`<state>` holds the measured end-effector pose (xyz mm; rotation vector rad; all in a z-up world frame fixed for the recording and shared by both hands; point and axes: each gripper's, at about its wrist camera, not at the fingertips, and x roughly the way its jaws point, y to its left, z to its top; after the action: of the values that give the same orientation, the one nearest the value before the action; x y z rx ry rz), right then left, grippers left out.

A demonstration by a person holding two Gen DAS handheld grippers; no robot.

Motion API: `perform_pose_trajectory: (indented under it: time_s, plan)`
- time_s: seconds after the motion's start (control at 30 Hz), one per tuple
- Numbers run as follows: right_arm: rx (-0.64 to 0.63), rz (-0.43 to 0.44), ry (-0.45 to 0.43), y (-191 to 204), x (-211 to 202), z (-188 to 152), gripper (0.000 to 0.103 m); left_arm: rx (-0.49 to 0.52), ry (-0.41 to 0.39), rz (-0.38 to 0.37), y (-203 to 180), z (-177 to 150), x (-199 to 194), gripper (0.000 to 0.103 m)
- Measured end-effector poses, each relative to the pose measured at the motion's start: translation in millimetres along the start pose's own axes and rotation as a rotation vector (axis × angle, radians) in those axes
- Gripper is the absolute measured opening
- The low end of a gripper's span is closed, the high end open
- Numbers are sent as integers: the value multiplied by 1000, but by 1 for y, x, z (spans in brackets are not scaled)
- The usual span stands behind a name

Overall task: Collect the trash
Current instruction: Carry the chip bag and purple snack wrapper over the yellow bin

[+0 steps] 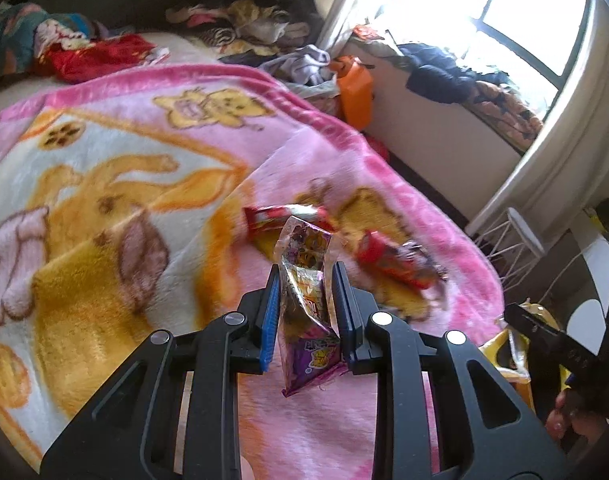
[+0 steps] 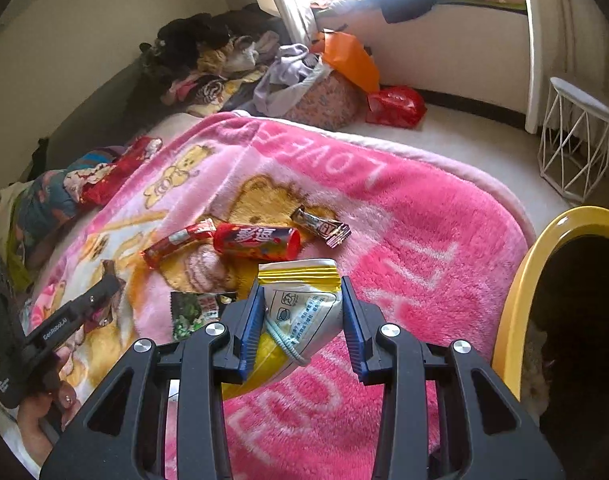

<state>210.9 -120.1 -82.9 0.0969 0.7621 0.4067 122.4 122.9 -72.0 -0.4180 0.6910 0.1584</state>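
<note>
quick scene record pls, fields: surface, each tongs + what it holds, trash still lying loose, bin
surface: pink cartoon blanket on a bed
left tongs: shut on purple snack wrapper, held upright above the blanket
right tongs: shut on yellow-and-white bag
loose trash: red tube pack, red wrapper, brown bar wrapper, green packet, all lying on the blanket
bin: yellow-rimmed bin, at the right edge of the right wrist view, interior dark

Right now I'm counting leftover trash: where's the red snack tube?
In the right wrist view, the red snack tube lies on the pink blanket, between a red wrapper and a brown bar wrapper.
</note>
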Motion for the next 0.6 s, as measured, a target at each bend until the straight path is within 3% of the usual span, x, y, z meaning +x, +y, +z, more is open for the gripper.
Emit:
perform_pose_trajectory:
  time_s: [0.6]
  plan:
    - [27,-16,-119,-22,-62,3,34,138,-57,-132,-80,2,-28,20]
